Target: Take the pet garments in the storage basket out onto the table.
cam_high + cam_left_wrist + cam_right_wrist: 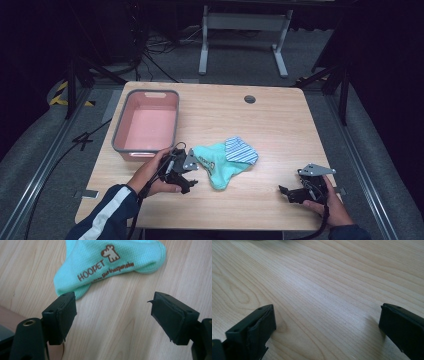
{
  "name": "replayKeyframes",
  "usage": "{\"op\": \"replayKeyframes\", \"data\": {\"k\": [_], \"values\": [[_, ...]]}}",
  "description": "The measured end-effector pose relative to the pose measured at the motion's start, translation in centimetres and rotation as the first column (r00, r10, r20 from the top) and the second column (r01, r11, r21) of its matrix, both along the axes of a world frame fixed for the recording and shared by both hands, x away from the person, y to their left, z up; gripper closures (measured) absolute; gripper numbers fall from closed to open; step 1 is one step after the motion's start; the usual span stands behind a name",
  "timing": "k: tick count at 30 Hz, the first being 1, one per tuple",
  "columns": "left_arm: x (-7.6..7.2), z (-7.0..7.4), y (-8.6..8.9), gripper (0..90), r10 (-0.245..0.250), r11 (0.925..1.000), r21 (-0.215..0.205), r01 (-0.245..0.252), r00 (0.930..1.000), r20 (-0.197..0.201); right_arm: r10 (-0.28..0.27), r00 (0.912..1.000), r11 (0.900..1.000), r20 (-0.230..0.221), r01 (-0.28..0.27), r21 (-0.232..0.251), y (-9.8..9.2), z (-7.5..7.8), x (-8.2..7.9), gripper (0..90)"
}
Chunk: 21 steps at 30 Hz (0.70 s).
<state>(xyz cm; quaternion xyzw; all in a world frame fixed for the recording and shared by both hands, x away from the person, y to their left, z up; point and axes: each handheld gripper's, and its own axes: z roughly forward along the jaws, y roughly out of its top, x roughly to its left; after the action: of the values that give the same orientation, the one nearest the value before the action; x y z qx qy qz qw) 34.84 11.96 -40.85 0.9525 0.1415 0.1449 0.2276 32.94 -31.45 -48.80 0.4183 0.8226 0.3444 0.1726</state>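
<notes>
A mint-green garment (216,165) printed with "HOOPET" and a dog lies crumpled at the table's middle, a blue-striped piece (240,150) lying on its right part. My left gripper (189,176) stands open just left of it. In the left gripper view the garment (110,265) lies just beyond the spread jaws, its near corner close to the left jaw tip, nothing between them (113,315). My right gripper (287,192) is open near the table's front right, apart from the cloth. In the right gripper view its jaws (327,325) frame bare wood.
A pink bin with a grey rim (120,127) stands at the table's left, behind my left hand. The wooden table (280,125) has a round cable hole (249,99) at the back. Beyond the table are cables and a white desk frame (245,30).
</notes>
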Motion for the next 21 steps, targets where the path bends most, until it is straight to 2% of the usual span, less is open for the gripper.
{"op": "replayKeyframes", "data": {"k": [3, 5, 8, 10, 12, 17, 21], "values": [[-0.2, -0.4, 0.6, 21.2, 0.003, 1.0000, 0.000, -0.003, 0.9999, -0.015, 0.000, 1.0000, 1.000, 0.000, 0.000, 0.000, 0.0, 0.0, 0.0, 1.2], [-0.3, -0.8, 1.0, 20.9, 0.005, 0.9997, 0.024, -0.005, 0.9999, -0.016, 0.000, 1.0000, 1.000, 0.000, 0.000, 0.000, 0.0, 0.0, 0.0, 1.1], [-0.5, -1.3, 1.7, 21.0, 0.016, 0.9996, 0.022, -0.015, 0.9994, -0.029, 0.000, 1.0000, 1.000, 0.000, 0.000, 0.000, 0.0, 0.0, 0.0, 1.1], [-0.6, -1.7, 2.1, 20.8, 0.018, 0.9992, 0.036, -0.017, 0.9996, -0.021, 0.000, 1.0000, 1.000, 0.000, 0.000, 0.000, 0.0, 0.0, 0.0, 1.1], [-0.8, -2.2, 2.6, 20.7, 0.029, 0.9968, 0.074, -0.029, 0.9996, 0.003, -0.001, 1.0000, 1.000, 0.000, 0.001, 0.000, 0.0, 0.0, 0.0, 1.1], [-0.9, -3.2, 4.1, 20.4, 0.052, 0.9939, 0.098, -0.051, 0.9986, -0.008, -0.002, 1.0000, 1.000, 0.000, 0.002, 0.000, 0.0, 0.0, 0.0, 1.1], [-0.8, -3.8, 5.5, 19.8, 0.082, 0.9932, 0.084, -0.080, 0.9964, -0.023, -0.002, 1.0000, 1.000, 0.000, 0.002, 0.000, 0.0, 0.0, 0.0, 1.1]]}}
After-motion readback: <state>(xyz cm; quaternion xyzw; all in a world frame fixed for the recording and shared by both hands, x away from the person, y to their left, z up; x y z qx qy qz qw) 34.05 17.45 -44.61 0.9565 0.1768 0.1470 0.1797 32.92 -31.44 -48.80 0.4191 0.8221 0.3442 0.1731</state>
